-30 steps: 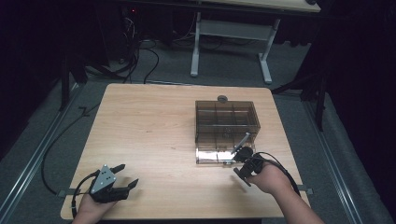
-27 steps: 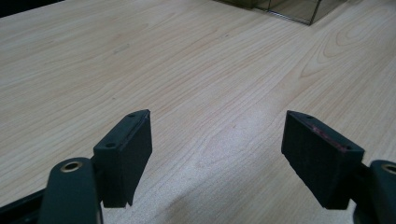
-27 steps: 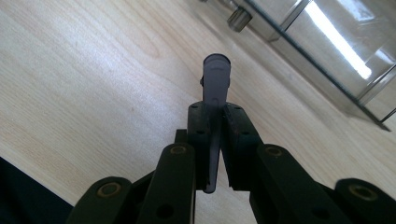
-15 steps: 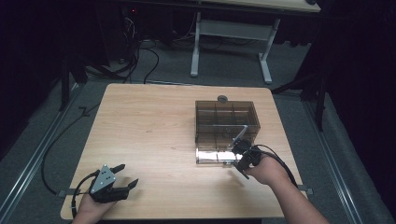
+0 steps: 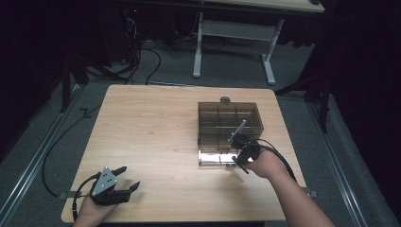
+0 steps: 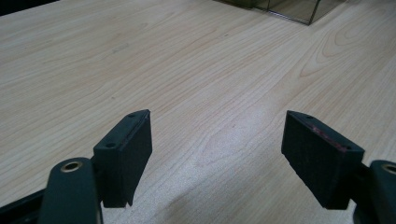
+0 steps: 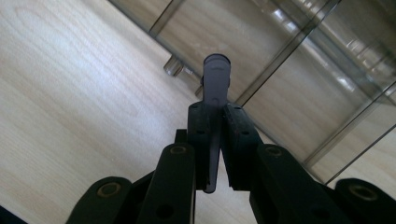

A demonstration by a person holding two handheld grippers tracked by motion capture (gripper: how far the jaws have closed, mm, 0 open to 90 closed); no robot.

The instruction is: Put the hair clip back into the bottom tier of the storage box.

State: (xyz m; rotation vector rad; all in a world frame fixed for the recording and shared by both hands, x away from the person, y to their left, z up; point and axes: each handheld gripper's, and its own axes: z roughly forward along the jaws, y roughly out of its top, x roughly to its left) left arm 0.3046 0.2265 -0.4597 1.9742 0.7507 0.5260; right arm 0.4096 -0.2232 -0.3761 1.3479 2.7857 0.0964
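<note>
A dark room surrounds the wooden worktop (image 5: 156,127). The right claw (image 5: 238,142), clenched on a grey stick (image 7: 215,93), has moved from beside the compartment box (image 5: 229,124) to over its near edge, ready for insertion. The left claw (image 6: 217,154) rests released.

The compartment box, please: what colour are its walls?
Smoky brown, see-through walls on the compartment box; clearest in the high view.

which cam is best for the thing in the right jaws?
Right gripper view: the grey rod sits close up, clamped between the jaws, its round tip over the clear box. High view shows a thin sliver. Left gripper view gives the box corner.
</note>
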